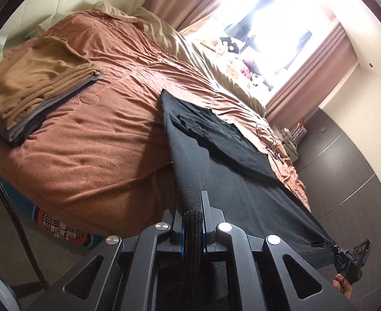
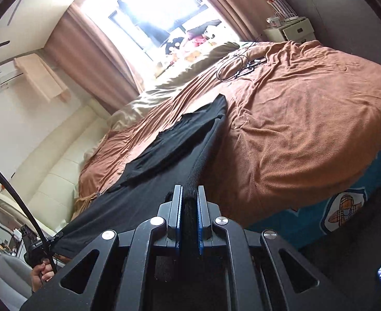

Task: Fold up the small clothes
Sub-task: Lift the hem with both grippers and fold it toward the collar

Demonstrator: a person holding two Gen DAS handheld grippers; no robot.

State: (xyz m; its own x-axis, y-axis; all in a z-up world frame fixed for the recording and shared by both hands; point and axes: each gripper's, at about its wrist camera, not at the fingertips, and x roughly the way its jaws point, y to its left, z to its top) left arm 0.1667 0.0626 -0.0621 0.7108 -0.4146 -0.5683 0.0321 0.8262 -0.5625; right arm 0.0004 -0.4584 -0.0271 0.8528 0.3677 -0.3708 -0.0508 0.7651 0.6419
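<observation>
Black garment (image 1: 242,181), long axis running from both clamping tools toward the window (image 1: 281,20).

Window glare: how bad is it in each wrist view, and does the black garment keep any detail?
Left wrist view: window blown out white, sill items washed; black garment keeps folds and ribbed edge. Right wrist view: window clipped too, garment mostly flat black. Both show strong fisheye bending and dark corners.
</observation>
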